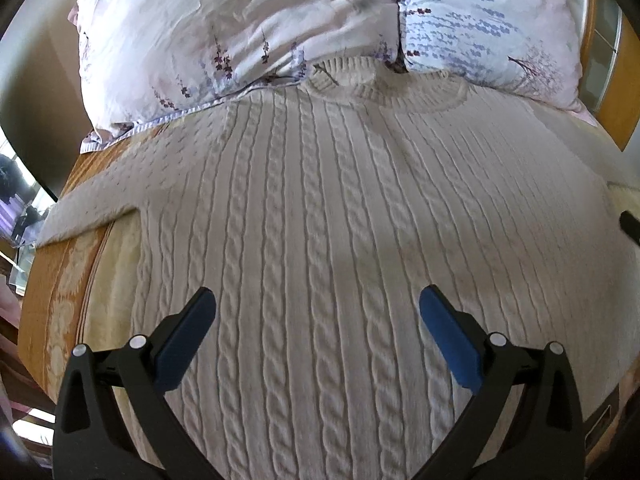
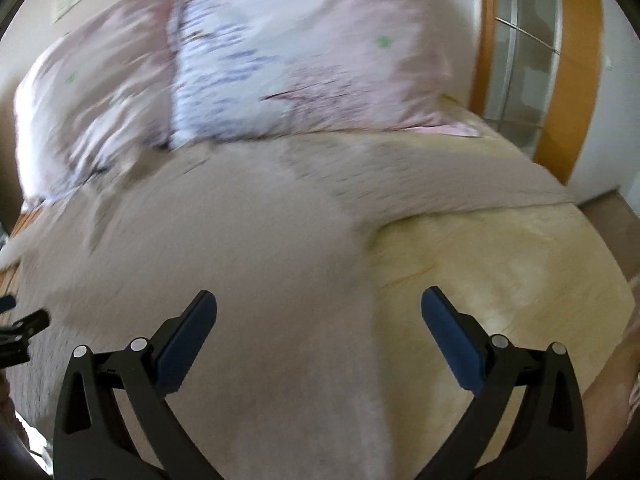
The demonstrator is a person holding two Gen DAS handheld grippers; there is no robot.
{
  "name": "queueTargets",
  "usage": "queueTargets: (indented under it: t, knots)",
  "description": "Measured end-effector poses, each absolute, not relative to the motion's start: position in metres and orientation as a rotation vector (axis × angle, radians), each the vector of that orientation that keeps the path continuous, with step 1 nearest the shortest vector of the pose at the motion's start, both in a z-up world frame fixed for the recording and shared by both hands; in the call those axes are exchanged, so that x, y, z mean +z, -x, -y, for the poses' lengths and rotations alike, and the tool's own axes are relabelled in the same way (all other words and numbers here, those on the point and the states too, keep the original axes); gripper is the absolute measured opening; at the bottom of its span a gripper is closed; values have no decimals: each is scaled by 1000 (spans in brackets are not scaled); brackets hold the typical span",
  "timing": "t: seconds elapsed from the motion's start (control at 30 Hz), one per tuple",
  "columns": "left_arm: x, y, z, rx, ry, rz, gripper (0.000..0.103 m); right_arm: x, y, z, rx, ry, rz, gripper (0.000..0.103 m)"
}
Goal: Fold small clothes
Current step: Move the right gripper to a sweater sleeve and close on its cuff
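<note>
While both grippers, left gripper point(image 1: 318, 312) and right gripper point(image 2: 319, 312), gape empty, a cream cable-knit sweater point(image 1: 320, 208) lies flat on the yellow bedspread point(image 2: 500, 272).

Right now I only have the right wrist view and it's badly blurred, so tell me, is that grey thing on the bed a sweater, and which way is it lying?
Observer: Yes, a cream cable-knit sweater, lying flat, with its collar against the floral pillows.
Operator: Is the left gripper holding any of it?
Observer: No. The left gripper is open above the sweater's body, nothing between its fingers.
Operator: And the left sleeve?
Observer: The left sleeve is spread sideways toward the bed's edge, unfolded.
</note>
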State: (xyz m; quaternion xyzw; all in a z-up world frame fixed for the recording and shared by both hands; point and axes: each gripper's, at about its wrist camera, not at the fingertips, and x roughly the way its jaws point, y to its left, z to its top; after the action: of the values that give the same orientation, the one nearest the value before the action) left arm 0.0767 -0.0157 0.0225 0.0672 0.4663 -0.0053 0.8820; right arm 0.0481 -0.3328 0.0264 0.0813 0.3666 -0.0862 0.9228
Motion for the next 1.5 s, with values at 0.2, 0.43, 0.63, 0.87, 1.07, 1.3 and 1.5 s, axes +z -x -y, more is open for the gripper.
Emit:
queueTargets:
  t: [0.2,0.43,0.63,0.87,1.07,1.3,1.5]
  knots:
    - [27,-95,10,-55,-73,-972,101,25,-74,447,-274,-496,-749,93]
    - [29,-102,3,-111,11,-939,101,-6,-88,561,-367,-964,-741,61]
    - [38,-109,1,-114,-2,-899,101,-13,-93,592,-440,-1043,-703,56]
    - [44,-123,-7,-222,70,-871,101,-18,-94,616,-485,-1085,-654,34]
    - [46,-136,-15,-235,100,-853,101,-16,-96,613,-537,-985,-665,11]
    - [47,-144,-31,-258,158,-835,101,51,-105,549,-403,-725,-528,9]
    - [47,-151,-45,-302,284,-835,101,108,-124,415,-18,-548,-494,9]
